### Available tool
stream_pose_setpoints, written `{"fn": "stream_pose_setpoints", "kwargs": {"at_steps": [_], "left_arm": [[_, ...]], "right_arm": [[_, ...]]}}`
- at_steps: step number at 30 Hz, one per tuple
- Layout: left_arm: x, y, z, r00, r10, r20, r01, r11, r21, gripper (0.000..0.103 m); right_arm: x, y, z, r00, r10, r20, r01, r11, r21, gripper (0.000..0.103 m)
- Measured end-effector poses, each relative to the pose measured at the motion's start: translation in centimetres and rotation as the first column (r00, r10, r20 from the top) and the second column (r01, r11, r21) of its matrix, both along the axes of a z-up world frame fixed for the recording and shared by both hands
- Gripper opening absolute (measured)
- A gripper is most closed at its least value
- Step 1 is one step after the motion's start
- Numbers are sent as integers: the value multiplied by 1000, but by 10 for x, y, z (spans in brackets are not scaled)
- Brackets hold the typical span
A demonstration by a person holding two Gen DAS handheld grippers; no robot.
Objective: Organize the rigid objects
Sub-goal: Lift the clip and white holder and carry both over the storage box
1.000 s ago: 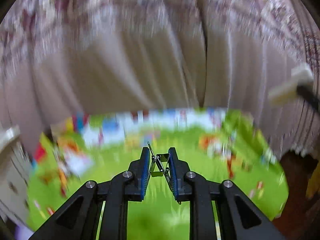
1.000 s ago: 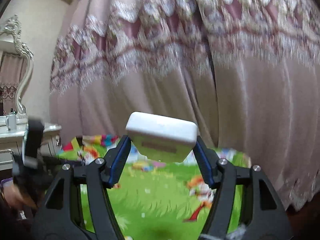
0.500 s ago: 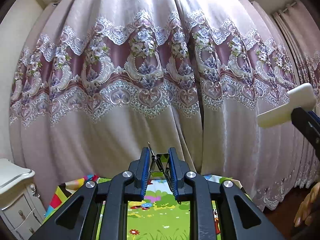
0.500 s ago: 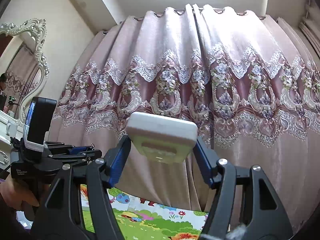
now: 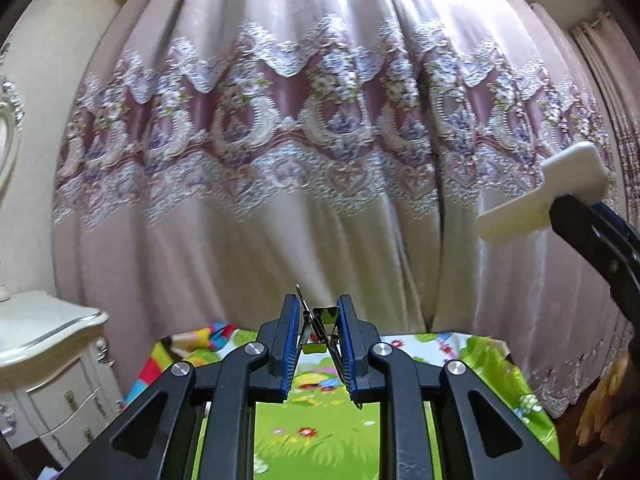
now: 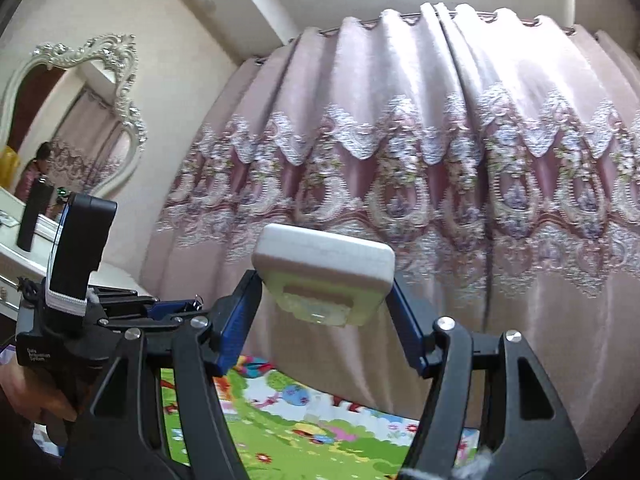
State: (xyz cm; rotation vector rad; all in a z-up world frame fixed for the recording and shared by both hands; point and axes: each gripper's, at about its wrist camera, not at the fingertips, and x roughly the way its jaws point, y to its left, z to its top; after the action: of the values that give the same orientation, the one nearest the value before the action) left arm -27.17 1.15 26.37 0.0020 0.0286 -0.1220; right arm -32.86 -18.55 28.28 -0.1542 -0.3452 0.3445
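Hanging backdrop: a pink curtain [image 5: 320,152] with a lace-patterned band fills most of both views, falling in folds from a rod near the ceiling.
Floor cover: a bright green play mat [image 5: 320,432] with cartoon flowers lies below the curtain, seen between the fingers of both tools.
Furniture: a white dresser [image 5: 52,360] with ornate drawer fronts stands at the left edge of the left wrist view; above it in the right wrist view hangs a mirror [image 6: 72,120] in a carved white frame.
Right tongs [image 6: 324,300]: raised and tilted upward, half spread, their blue pads pressing on both sides of a white rectangular box [image 6: 324,264].
Box: held in the air well above the mat, broad white face up, a yellowish recessed underside toward the camera; in the left wrist view the same box [image 5: 544,196] shows at the right edge, gripped by the black finger of the other tool.
Left tongs [image 5: 318,332]: pointing level, drawn narrow, clamped on a small binder clip [image 5: 320,328].
Clip: sits between the blue pads near the fingertips, its wire handles sticking up and down, off the mat.
Hand: a person's hand [image 6: 36,396] grips the left tool at the lower left of the right wrist view.
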Motion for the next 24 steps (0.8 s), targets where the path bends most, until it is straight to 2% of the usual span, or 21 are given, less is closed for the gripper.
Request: {"fn": "stream_pose_setpoints", "kwargs": {"at_steps": [5, 11, 14, 18, 22, 24], "left_arm": [[-15, 46, -17, 995, 92, -50, -93, 995, -33, 20], [-38, 101, -34, 972, 214, -97, -220, 974, -60, 20], [-50, 127, -44, 955, 272, -117, -281, 957, -70, 20], [-63, 158, -59, 928, 332, -169, -349, 933, -85, 20], [-75, 185, -83, 893, 383, -238, -413, 906, -91, 20], [-81, 199, -99, 869, 407, -282, -448, 889, -97, 20]], "right_arm": [[2, 35, -2, 991, 129, -41, -131, 991, -25, 68], [-3, 89, -9, 953, 295, -73, -301, 950, -86, 68], [-8, 118, -16, 921, 377, -101, -387, 914, -122, 68], [-16, 153, -27, 862, 481, -159, -504, 848, -166, 68], [-18, 184, -37, 805, 551, -219, -589, 785, -191, 68], [-15, 197, -45, 787, 563, -252, -611, 766, -200, 68]]}}
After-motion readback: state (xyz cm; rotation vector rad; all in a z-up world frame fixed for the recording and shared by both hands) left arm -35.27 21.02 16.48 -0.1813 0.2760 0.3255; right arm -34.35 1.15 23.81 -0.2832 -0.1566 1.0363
